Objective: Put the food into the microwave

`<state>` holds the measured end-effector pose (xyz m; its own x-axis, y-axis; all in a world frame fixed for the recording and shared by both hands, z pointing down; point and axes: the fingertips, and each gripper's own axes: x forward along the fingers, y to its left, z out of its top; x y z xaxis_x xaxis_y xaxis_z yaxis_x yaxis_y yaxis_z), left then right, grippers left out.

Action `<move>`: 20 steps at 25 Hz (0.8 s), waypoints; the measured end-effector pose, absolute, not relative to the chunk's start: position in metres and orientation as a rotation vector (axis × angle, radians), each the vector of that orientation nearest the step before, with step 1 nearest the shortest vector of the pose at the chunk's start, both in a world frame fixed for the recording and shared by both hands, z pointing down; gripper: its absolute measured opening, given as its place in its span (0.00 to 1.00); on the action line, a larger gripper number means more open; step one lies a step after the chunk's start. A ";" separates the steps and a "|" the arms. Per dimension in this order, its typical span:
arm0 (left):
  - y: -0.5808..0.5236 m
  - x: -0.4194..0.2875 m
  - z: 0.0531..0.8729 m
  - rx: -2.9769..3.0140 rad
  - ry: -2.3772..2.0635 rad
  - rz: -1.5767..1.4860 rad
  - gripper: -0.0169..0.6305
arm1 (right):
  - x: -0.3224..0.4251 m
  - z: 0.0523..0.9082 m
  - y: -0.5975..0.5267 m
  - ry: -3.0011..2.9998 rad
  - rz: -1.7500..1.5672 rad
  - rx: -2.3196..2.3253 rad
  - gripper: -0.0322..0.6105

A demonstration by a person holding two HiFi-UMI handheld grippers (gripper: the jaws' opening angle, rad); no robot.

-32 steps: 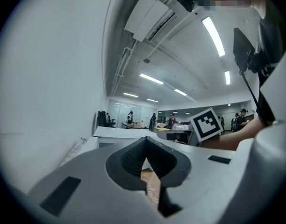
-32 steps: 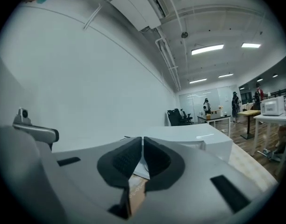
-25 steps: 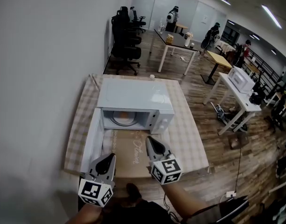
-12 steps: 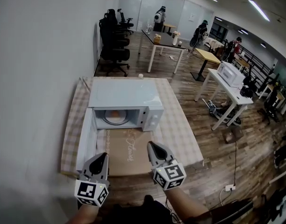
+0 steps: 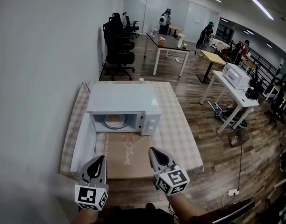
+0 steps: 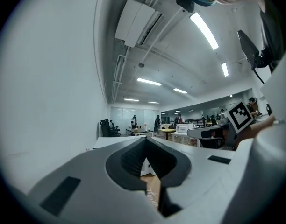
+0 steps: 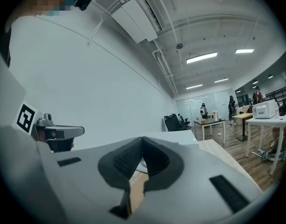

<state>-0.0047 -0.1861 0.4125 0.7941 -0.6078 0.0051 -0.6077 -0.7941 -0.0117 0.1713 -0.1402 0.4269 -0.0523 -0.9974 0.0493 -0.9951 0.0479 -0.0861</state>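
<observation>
The white microwave [image 5: 122,99] stands on a checked-cloth table [image 5: 180,134], its door [image 5: 82,141] swung open to the left. Inside, a round plate with orange food [image 5: 113,119] rests on the turntable. Both grippers hang near the table's front edge, apart from the microwave. My left gripper [image 5: 100,158] is shut and holds nothing, as the left gripper view shows [image 6: 145,140]. My right gripper [image 5: 151,150] is shut too, empty between its pads [image 7: 143,139]. A brown mat [image 5: 126,153] lies in front of the microwave.
A white wall runs along the left. A small white object [image 5: 141,80] sits at the table's far edge. Behind are black office chairs [image 5: 118,43], desks [image 5: 171,43], people, and another microwave [image 5: 236,73] on a white table at the right.
Both grippers have drawn back from the microwave toward the table's front edge, still shut. The microwave with its open door looks farther off.
</observation>
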 end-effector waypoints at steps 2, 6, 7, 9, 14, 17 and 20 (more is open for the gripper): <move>-0.181 0.003 0.411 -2.949 1.009 -0.015 0.04 | 0.176 0.427 -0.135 2.267 -0.152 -2.135 0.06; -0.173 0.014 0.413 -2.963 1.021 -0.013 0.04 | 0.182 0.434 -0.124 2.277 -0.189 -2.110 0.06; -0.171 0.016 0.413 -2.966 1.028 -0.014 0.04 | 0.183 0.435 -0.122 2.280 -0.198 -2.102 0.06; -0.169 0.019 0.413 -2.980 1.043 -0.010 0.04 | 0.188 0.433 -0.118 2.281 -0.203 -2.094 0.06; -0.160 0.031 0.411 -3.003 1.030 0.011 0.04 | 0.191 0.436 -0.112 2.285 -0.197 -2.084 0.06; -0.155 0.036 0.412 -3.027 1.052 0.006 0.04 | 0.195 0.434 -0.108 2.297 -0.195 -2.086 0.06; -0.152 0.037 0.411 -3.015 1.086 -0.010 0.04 | 0.198 0.430 -0.104 2.309 -0.184 -2.081 0.06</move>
